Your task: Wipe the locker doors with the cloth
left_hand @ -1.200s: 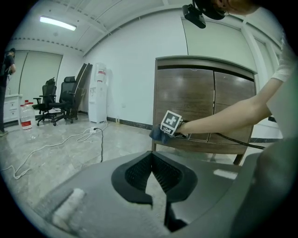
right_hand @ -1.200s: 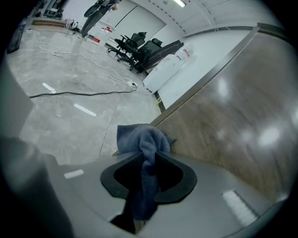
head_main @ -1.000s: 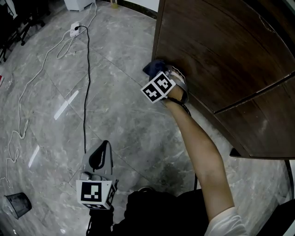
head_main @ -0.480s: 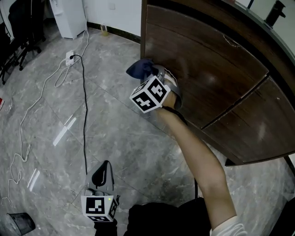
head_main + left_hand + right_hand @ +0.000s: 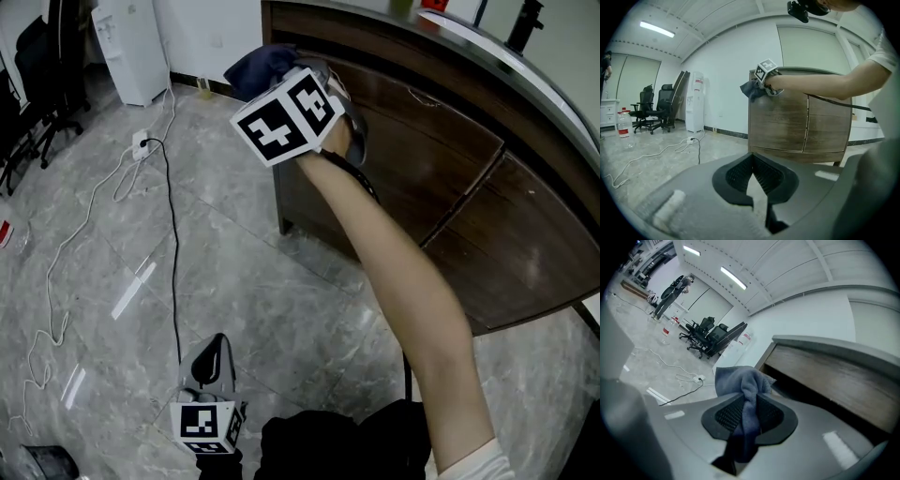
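Cloth work sits at the top of the locker (image 5: pixel 780 137). The right gripper (image 5: pixel 749 409) has its fingers clamped on a bunched blue cloth (image 5: pixel 739 380) and holds it at the locker's upper left corner, level with the top edge of the left door (image 5: pixel 412 141). Whether the cloth touches the wood there I cannot tell. The left gripper (image 5: pixel 753 174) hangs low in front of the locker and well apart from it, fingers closed together on nothing.

By my judgement, a downward pass from the top edge is the step in hand. To do it well, press the loose bunch flat on the door face and keep the hard fingers off the wood. Draw it down in overlapping strips from the locker's left edge to the seam between the doors, then carry on over the right door (image 5: pixel 525 244). A firm grip matters, since the bunch could drag out under friction.
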{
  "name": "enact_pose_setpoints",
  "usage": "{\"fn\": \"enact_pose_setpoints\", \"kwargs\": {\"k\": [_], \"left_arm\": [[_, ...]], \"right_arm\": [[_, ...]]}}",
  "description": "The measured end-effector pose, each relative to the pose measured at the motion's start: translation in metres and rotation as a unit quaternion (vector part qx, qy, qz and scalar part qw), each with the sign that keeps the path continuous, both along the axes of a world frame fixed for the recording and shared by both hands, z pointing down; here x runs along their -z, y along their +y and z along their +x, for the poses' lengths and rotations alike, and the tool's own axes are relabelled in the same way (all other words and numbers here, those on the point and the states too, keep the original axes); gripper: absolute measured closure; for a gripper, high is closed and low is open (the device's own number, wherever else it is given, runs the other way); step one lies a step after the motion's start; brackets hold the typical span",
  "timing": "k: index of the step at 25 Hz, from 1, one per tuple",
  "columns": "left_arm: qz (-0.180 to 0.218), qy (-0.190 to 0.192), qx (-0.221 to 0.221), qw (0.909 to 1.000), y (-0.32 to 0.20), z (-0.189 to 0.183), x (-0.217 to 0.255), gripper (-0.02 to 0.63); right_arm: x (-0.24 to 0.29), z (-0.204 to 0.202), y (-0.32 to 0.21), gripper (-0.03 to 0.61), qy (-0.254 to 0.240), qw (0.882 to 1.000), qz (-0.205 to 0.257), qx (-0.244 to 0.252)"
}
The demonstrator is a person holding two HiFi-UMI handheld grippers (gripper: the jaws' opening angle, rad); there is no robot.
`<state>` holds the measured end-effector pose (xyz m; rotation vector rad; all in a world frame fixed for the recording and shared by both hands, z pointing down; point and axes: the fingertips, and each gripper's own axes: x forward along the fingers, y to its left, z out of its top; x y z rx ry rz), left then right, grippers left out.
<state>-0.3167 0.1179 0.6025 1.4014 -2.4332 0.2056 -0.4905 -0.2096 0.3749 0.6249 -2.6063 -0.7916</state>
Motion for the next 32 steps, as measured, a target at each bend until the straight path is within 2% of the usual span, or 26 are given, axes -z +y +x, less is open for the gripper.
{"fn": "enact_pose_setpoints", "kwargs": {"k": [3, 6, 10, 12, 16, 19, 21, 26, 32], "left_arm": [[-0.001, -0.005, -0.004, 1.0, -0.002, 0.0, 0.002, 0.611], [-0.001, -0.016, -0.005, 0.9999, -0.006, 0.0, 0.006, 0.611], [-0.008, -0.062, -0.018, 0.9979, -0.025, 0.007, 0.02, 0.611], [0.003, -0.056, -0.027, 0.998, -0.039, 0.015, 0.026, 0.611], [-0.007, -0.061, -0.039, 0.9974, -0.059, 0.031, 0.046, 0.611], [-0.009, -0.051, -0.05, 0.9974, -0.076, 0.056, 0.099, 0.611], [-0.011, -0.044, -0.057, 0.9974, -0.088, 0.073, 0.143, 0.611], [-0.023, -0.042, -0.095, 0.9943, -0.114, 0.113, 0.251, 0.611], [-0.028, -0.036, -0.129, 0.9906, -0.144, 0.15, 0.382, 0.611]], "right_arm": [[0.016, 0.006, 0.001, 0.498, -0.02, 1.0, -0.005, 0.008], [0.014, 0.026, 0.017, 0.497, -0.042, 0.998, -0.03, 0.041], [0.002, 0.074, 0.047, 0.497, -0.062, 0.992, -0.057, 0.093], [-0.003, 0.102, 0.056, 0.497, -0.067, 0.99, -0.062, 0.11], [-0.007, 0.154, 0.067, 0.497, -0.067, 0.987, -0.075, 0.123], [0.008, 0.193, 0.077, 0.497, -0.055, 0.985, -0.102, 0.129], [0.022, 0.224, 0.077, 0.497, -0.051, 0.98, -0.144, 0.127], [0.068, 0.313, 0.065, 0.497, -0.048, 0.963, -0.25, 0.083], [0.159, 0.395, 0.066, 0.497, -0.056, 0.955, -0.289, 0.043]]}}
